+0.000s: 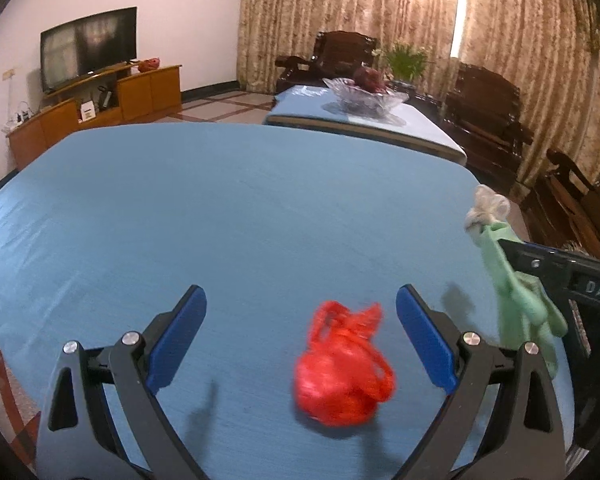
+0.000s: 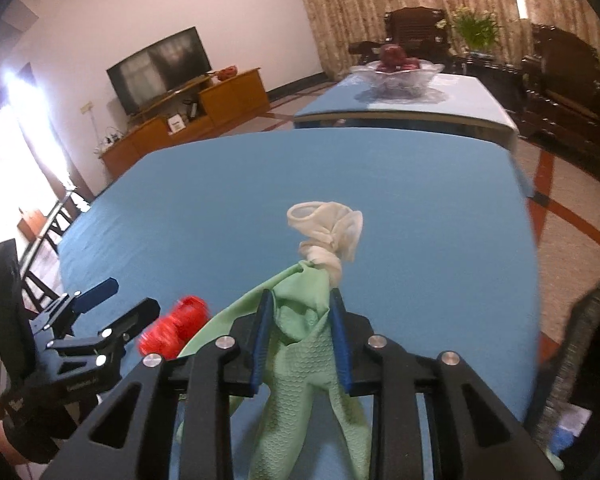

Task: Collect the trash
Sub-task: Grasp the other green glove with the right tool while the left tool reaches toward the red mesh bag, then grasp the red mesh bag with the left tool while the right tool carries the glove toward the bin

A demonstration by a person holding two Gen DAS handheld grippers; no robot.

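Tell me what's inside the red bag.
Cannot tell. The red bag is knotted, opaque and blurred on the blue tablecloth, between the open left gripper fingers; its contents are hidden.

The room is warm and a bit dim. Bright light glows through the curtains [image 1: 412, 8] far past the left tongs [image 1: 300, 332] and washes them out to white. In the right view, a strong white glare burns far off to the left of the right tongs [image 2: 300, 336]. Dark soft shadows lie on the blue bench [image 1: 220, 220] under the tongs. The red bag [image 1: 342, 372] looks smeared and fuzzy. Both pictures bend round at the edges, with black corners.
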